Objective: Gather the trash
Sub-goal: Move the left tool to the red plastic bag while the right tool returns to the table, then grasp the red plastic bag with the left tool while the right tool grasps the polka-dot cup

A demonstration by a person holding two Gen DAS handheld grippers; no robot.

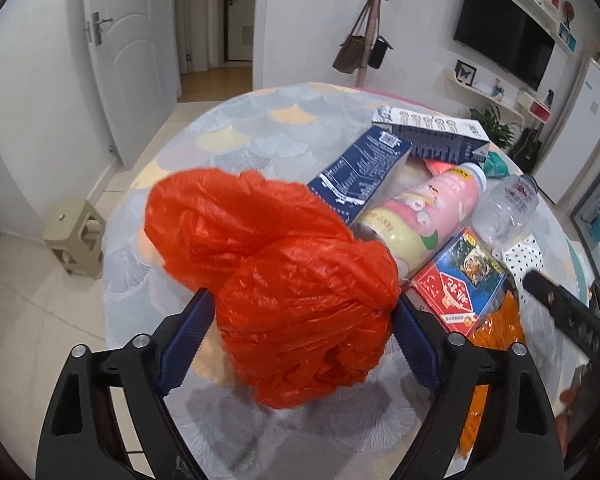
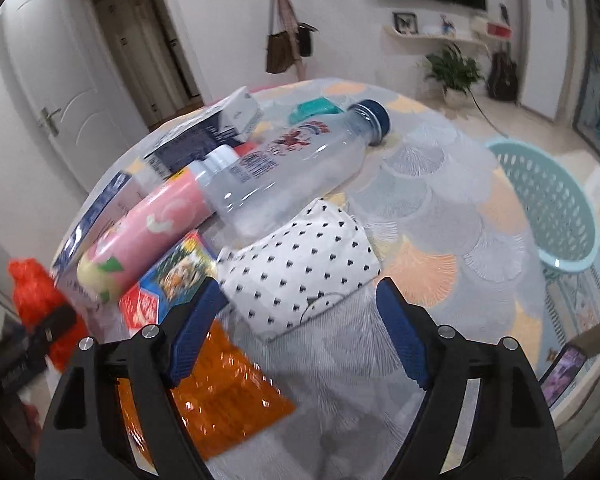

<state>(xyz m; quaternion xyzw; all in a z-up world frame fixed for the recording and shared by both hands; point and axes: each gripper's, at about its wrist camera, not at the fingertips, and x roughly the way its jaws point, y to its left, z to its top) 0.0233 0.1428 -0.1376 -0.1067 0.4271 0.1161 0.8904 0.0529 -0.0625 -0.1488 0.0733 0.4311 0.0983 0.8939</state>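
My left gripper (image 1: 300, 304) is shut on a crumpled red plastic bag (image 1: 284, 280), held above the round table (image 1: 236, 136); the bag also shows at the left of the right wrist view (image 2: 32, 288). Trash lies on the table: a pink bottle (image 1: 428, 212), a clear water bottle (image 2: 300, 164), a red and blue box (image 1: 460, 280), navy cartons (image 1: 364, 168), an orange wrapper (image 2: 220, 384) and a white dotted pouch (image 2: 300, 268). My right gripper (image 2: 300, 304) is open, its fingers on either side of the pouch's near edge.
A teal laundry basket (image 2: 556, 204) stands on the floor right of the table. A beige stool (image 1: 76, 236) stands on the floor to the left. A coat rack with bags (image 1: 368, 40), doors and a wall TV are behind.
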